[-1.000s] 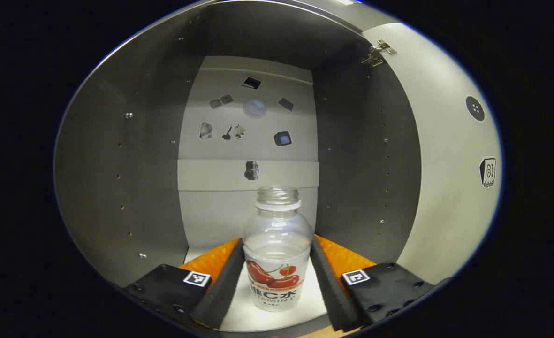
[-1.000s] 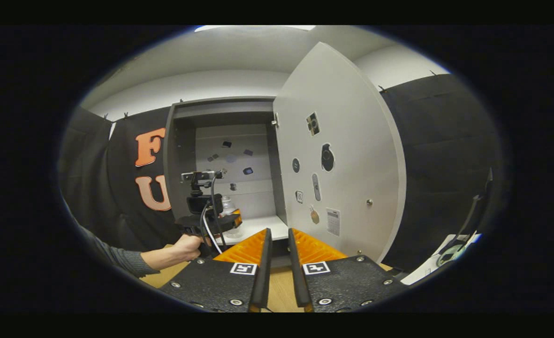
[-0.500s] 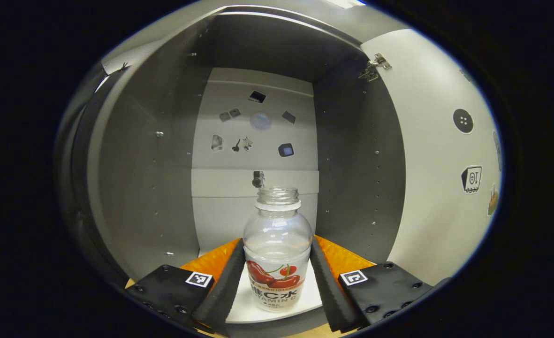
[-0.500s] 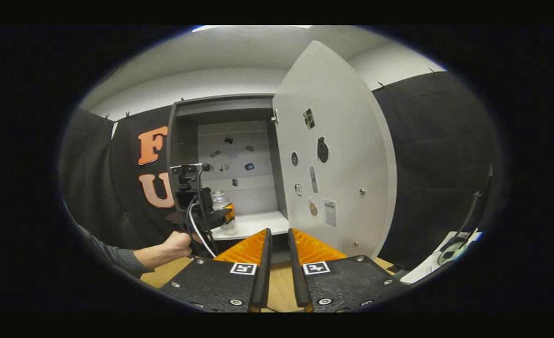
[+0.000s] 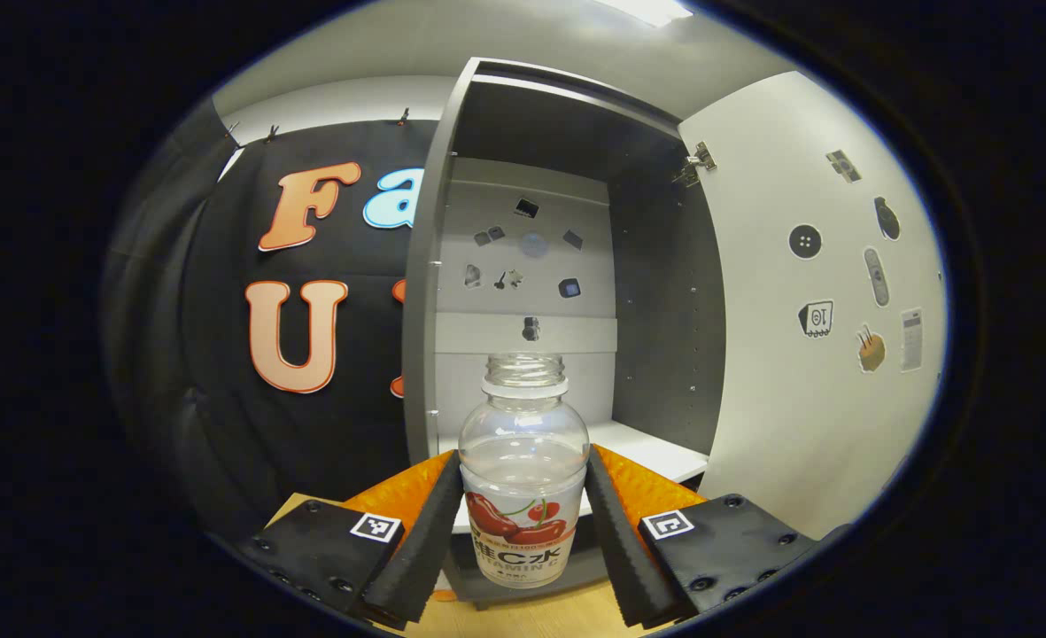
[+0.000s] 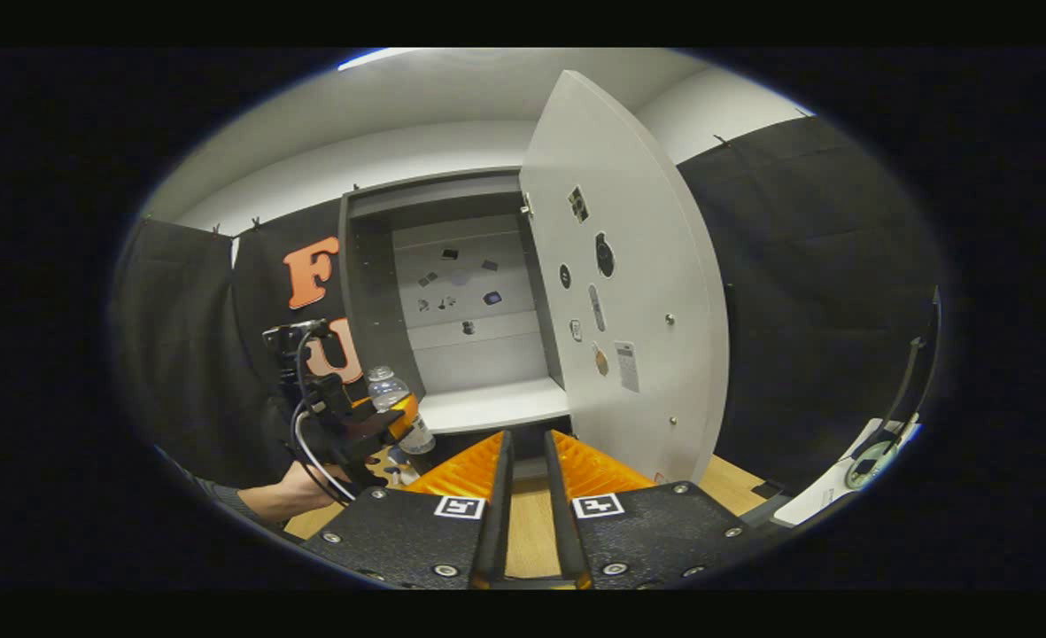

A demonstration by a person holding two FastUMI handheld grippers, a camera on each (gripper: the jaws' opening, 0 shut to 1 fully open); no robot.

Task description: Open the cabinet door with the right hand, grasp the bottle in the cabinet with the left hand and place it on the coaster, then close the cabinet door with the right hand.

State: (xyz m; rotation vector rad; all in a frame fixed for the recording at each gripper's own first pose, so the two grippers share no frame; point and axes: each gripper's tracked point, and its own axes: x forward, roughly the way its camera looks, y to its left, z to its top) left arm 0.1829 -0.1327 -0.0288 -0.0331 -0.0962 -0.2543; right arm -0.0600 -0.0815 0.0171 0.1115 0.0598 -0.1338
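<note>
in the left gripper view my left gripper (image 5: pixel 523 518) is clamped on the bottle (image 5: pixel 523 478), one finger pressing each side of its labelled lower half. the bottle stands upright between them, clear, with no cap, and it is out in front of the cabinet (image 5: pixel 567 292), above the wooden bench (image 5: pixel 540 620). beyond the bottle the cabinet shelf (image 5: pixel 655 452) sits bare, and to the right of my fingers the cabinet door (image 5: pixel 824 310) stands swung wide, stickers on its inner face.

in the right gripper view the left gripper (image 6: pixel 390 416) shows off to the left with the bottle (image 6: pixel 391 406) in it, a hand (image 6: pixel 306 486) below. my right gripper (image 6: pixel 523 496) is nearly clenched on nothing, a narrow gap between its fingers, low over the bench (image 6: pixel 527 540). the open door (image 6: pixel 633 292) stands ahead and right of it, not touching.
</note>
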